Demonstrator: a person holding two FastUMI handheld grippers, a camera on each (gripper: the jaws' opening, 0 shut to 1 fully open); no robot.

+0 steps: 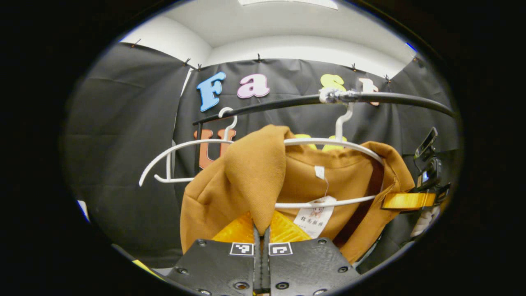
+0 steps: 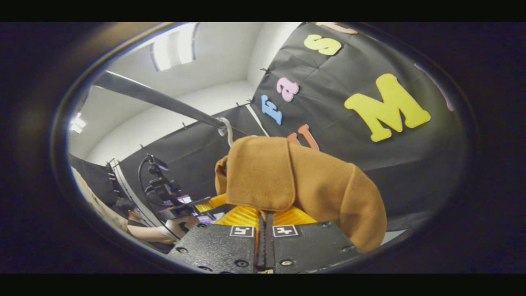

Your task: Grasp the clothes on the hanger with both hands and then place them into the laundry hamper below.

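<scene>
1. Left gripper [image 1: 261, 230], bottom centre of the left gripper view: fingers pressed together, a fold of the brown garment [image 1: 254, 176] pinched between them.
2. The pinched fold rises from the fingers to a peak at mid-frame, draped over the top bar of a white hanger [image 1: 328, 142].
3. The garment's open neck sits right of the fold; a white paper tag [image 1: 315, 220] dangles inside it, just above the fingers on the right.
4. The hanger's hook goes up to a black rail [image 1: 287, 102] crossing the upper frame. A second, bare white hanger [image 1: 172, 154] hangs on the rail at centre left.
5. At the right edge of the left gripper view, the other gripper [image 1: 409, 200] grips the garment's far shoulder.
6. Right gripper [image 2: 265, 225], bottom centre of the right gripper view: fingers closed together on the garment [image 2: 287, 176], which mounds directly above them.
7. The rail [image 2: 156, 98] runs from upper left to the garment's top.
8. Lower left of the right gripper view: a person's hand [image 2: 181, 224].
</scene>
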